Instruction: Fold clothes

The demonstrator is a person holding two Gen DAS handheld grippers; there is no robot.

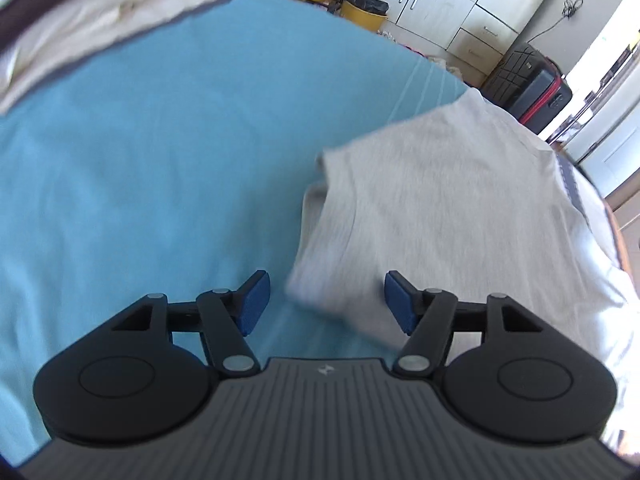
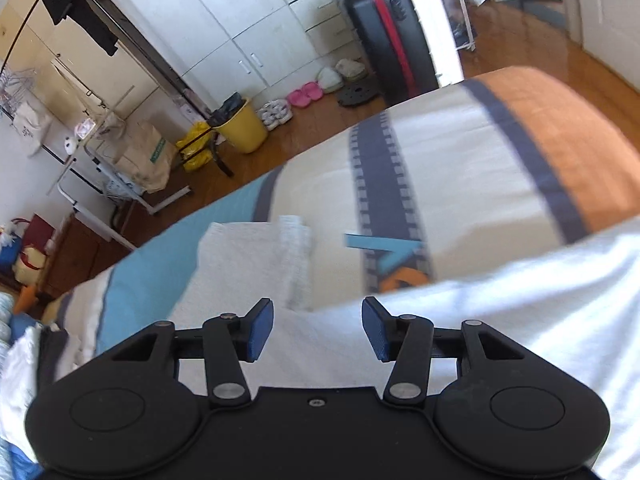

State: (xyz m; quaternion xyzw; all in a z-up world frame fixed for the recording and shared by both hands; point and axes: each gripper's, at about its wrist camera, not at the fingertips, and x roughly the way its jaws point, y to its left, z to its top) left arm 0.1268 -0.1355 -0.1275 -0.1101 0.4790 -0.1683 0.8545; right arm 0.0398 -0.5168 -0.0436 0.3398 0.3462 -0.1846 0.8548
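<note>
Left gripper: blue-padded fingers spread wide, nothing between them, poised over a blue bedsheet. Smooth, flat cloth, slightly blurred.

Task item: light grey garment, heathered knit, lying flat on the bed to the right of centre in the left wrist view. One folded layer overlaps another along its left edge. Its near corner reaches between the spread pads; contact cannot be told.

Left view alone shows a cream quilt with a dark border at upper left. Beyond the bed: yellow bin with a black liner, white cabinets, black suitcase with red trim.

Right gripper: fingers likewise apart, holding nothing, over white, softly creased cloth.

Right view alone shows the bed's foot end: cream bedspread with a dark film-strip band, orange edge, and a pale towel-like textured piece lying ahead of the gripper. Also only here: wooden floor, clothes rack with a black garment hung on it, pink slippers, paper bag.
</note>
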